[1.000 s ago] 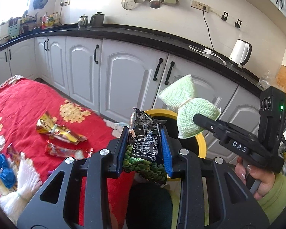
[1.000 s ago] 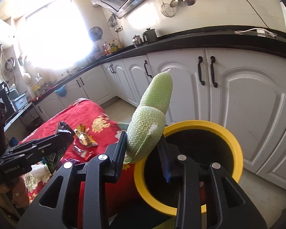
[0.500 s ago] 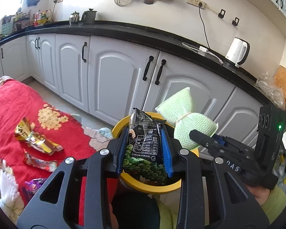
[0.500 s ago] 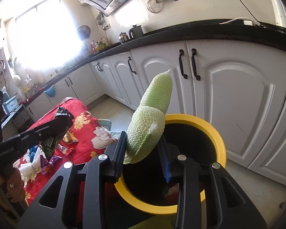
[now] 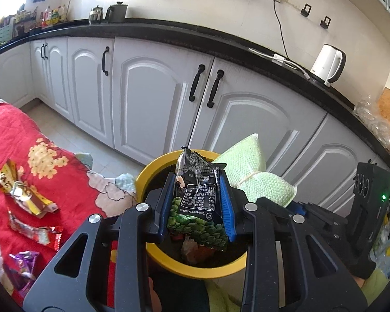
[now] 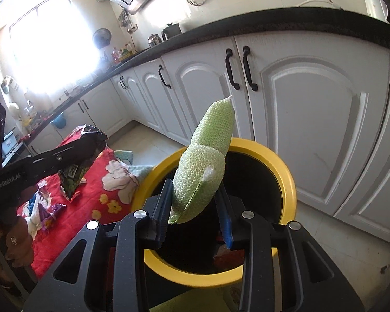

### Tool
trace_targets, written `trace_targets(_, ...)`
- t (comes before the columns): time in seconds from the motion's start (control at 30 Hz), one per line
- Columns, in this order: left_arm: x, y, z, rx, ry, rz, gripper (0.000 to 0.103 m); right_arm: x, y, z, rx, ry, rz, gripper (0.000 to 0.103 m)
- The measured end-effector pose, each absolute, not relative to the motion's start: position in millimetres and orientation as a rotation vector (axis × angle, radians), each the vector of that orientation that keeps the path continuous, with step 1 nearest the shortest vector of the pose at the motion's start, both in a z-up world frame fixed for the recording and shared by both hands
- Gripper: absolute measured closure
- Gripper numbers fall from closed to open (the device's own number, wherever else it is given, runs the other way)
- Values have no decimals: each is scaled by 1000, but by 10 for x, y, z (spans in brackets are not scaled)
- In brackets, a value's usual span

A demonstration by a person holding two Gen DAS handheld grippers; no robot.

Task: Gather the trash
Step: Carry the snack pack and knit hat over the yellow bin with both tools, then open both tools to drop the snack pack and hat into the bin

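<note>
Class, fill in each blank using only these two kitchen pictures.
1. The left claw is shut on a black ____ packet.
2. The right claw is shut on a ____ mesh scrubber.
3. The bin below has a ____ rim.

Answers: snack; green; yellow

Black snack packet with green peas print and white lettering, pale green knitted scourer, yellow-rimmed black bin, red floral cloth, white cabinets with black handles, blue gripper pads
</note>
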State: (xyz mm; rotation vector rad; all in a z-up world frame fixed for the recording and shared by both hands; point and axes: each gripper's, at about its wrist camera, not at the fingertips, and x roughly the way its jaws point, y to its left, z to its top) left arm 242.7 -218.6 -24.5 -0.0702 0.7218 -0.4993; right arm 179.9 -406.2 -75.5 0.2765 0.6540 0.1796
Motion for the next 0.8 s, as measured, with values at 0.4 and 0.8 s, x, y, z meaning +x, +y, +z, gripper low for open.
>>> trace_targets(0.4, 2667, -2411, -480, -63, 780, -493, 78, 1853, -4135, -940, 286, 709, 155, 72)
trace_targets(0.8, 2852, -2525, -652, -74, 827, -475, 75, 1904, -4197, -1093, 298, 759, 142, 68)
